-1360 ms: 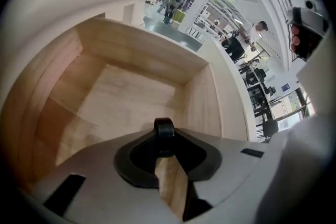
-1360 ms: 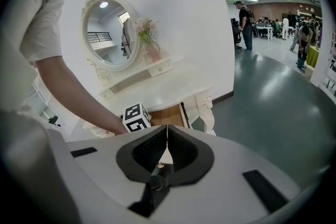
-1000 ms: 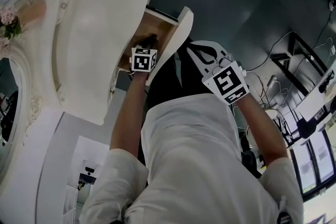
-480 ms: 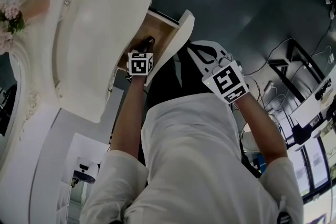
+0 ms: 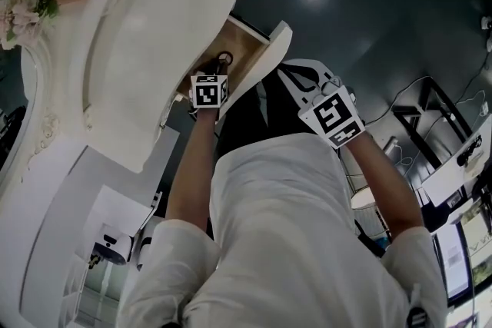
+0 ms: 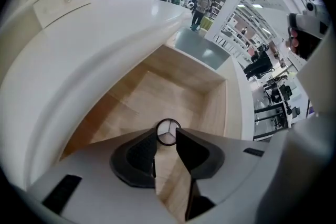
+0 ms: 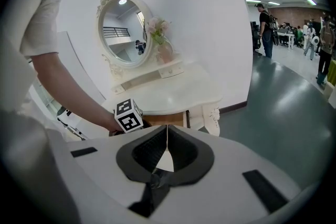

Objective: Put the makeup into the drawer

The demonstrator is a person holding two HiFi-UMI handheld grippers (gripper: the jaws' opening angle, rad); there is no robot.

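Observation:
A small round makeup pot (image 6: 168,131) with a black rim and white lid sits pinched between the tips of my left gripper (image 6: 167,138), which is shut on it. It hangs just over the bare wooden floor of the open drawer (image 6: 157,94). In the head view the left gripper (image 5: 221,61) reaches into the drawer (image 5: 240,42) of the white dressing table (image 5: 154,50). My right gripper (image 5: 301,81) is held back beside the drawer front, its jaws shut on nothing (image 7: 167,136).
An oval mirror (image 7: 122,28) and a vase of pink flowers (image 7: 160,26) stand on the dressing table's back shelf. Dark glossy floor (image 5: 369,4) lies to the right. Desks and cables (image 5: 453,127) sit at the far right; people stand far off (image 7: 265,21).
The head view has shifted, so the table sits lower and further right. The left gripper stays inside the drawer with the pot. The right gripper has hardly moved.

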